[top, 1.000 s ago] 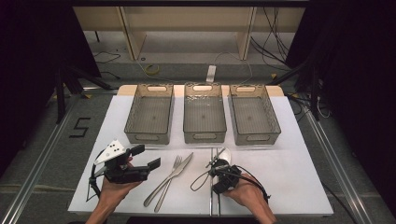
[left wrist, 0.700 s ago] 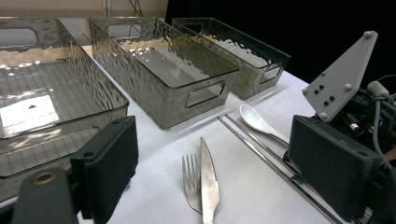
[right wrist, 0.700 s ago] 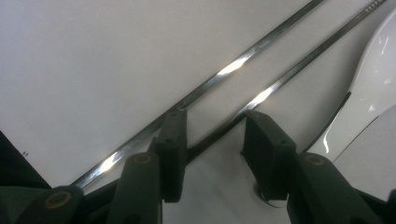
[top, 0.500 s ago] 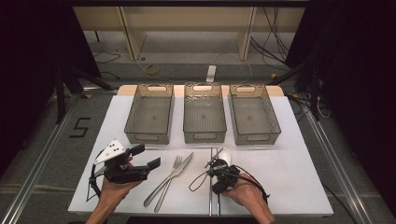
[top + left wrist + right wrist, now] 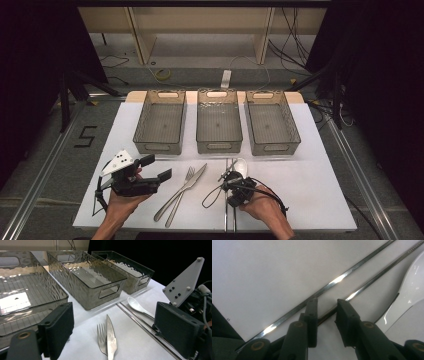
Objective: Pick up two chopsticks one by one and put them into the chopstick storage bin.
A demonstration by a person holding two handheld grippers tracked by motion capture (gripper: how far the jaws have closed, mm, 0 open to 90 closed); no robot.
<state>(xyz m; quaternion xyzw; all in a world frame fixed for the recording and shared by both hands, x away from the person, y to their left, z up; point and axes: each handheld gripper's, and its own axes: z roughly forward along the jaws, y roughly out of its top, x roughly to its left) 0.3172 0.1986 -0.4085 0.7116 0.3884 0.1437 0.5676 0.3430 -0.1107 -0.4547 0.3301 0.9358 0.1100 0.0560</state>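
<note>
Two thin metal chopsticks (image 5: 230, 200) lie side by side on the white table (image 5: 320, 190), with a white spoon (image 5: 239, 166) just right of them. My right gripper (image 5: 229, 179) points down at them. In the right gripper view its jaws have just been closing and straddle one chopstick (image 5: 372, 282). A gap shows on both sides of it, so the right gripper (image 5: 327, 302) is open. The other chopstick (image 5: 342, 277) runs left of the jaws. My left gripper (image 5: 159, 167) hovers open and empty at the left, with a fork (image 5: 182, 187) and knife (image 5: 192, 180) beside it.
Three clear grey bins stand in a row at the back: left (image 5: 159, 149), middle (image 5: 219, 148), right (image 5: 274, 149), and all look empty. Black cables trail from both grippers. Bare white table lies to the right of my right hand.
</note>
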